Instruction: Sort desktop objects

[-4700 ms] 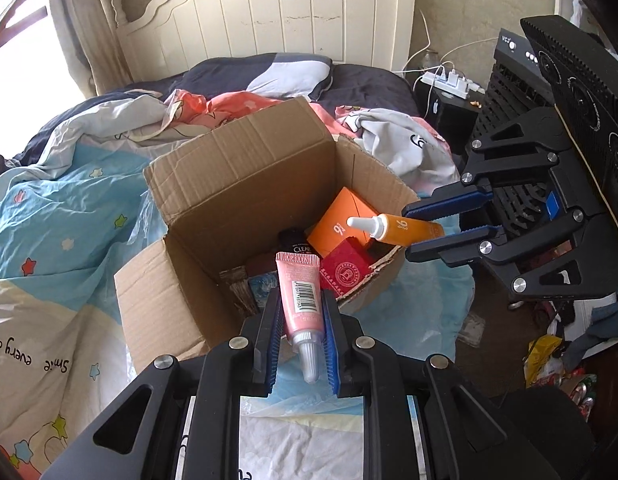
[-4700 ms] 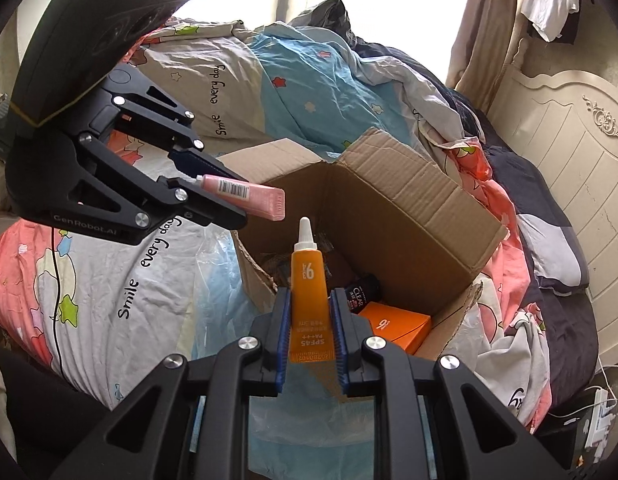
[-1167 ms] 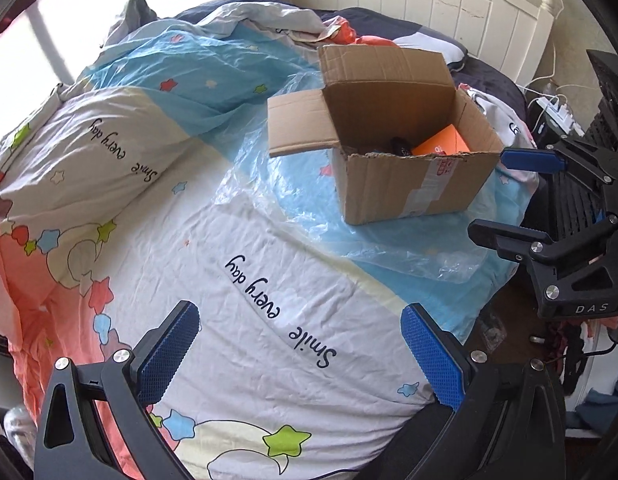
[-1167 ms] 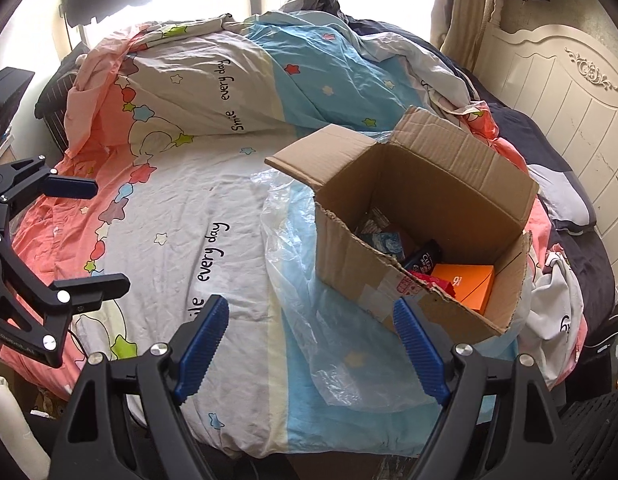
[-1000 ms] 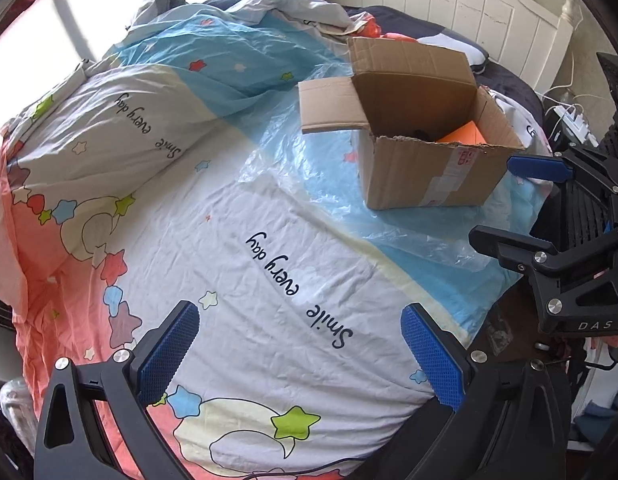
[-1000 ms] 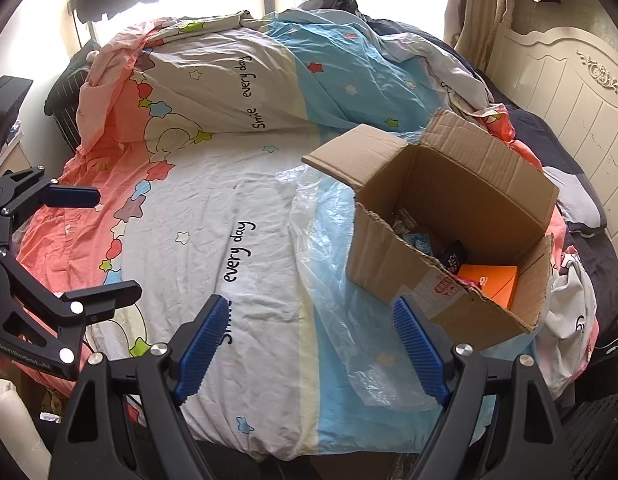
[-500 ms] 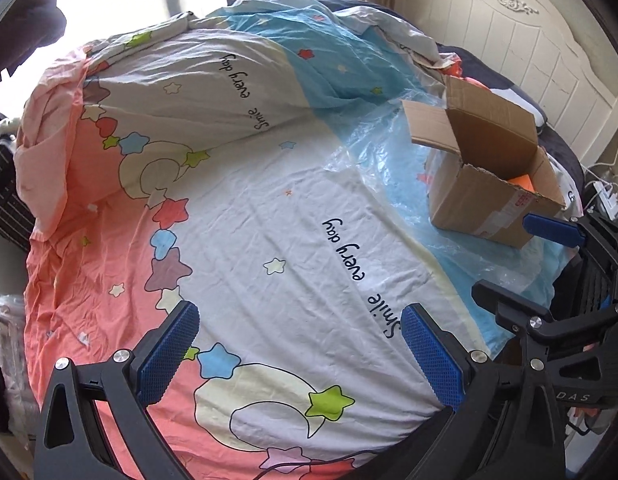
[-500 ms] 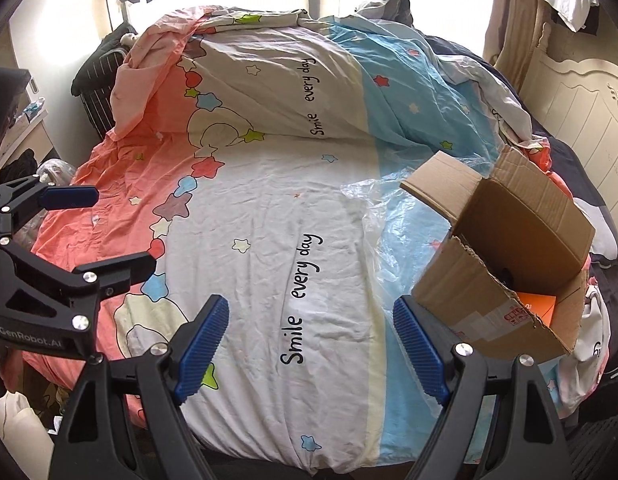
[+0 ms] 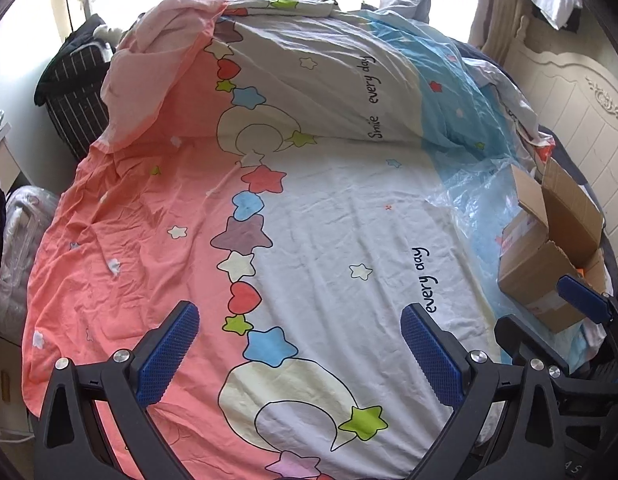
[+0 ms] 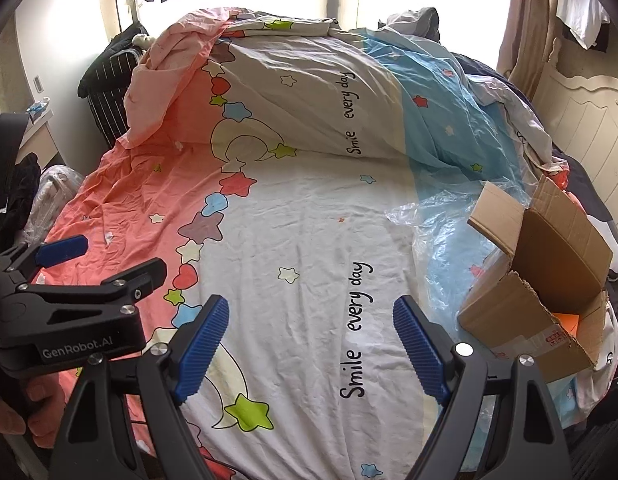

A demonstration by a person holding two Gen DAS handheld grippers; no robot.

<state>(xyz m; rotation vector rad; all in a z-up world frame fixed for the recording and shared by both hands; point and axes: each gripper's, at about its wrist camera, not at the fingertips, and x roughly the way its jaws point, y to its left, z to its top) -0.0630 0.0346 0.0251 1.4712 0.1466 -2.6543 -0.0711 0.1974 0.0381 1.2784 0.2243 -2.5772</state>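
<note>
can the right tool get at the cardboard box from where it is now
Probably yes. The right tool is open and empty, and the cardboard box sits open-topped just to its right on the bedspread with nothing between them.

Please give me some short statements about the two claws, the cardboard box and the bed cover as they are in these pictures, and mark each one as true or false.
1. The left claw is wide open and holds nothing. True.
2. The right claw is shut on an orange tube. False: it is open and empty.
3. The cardboard box stands with its flaps open, on the right side of the bed. True.
4. The box lies directly on the pink part of the bed cover. False: it sits on a clear plastic sheet over the blue part.
5. Something orange shows inside the box. True.
6. Several items lie loose on the white part of the cover. False: none show there.
</note>
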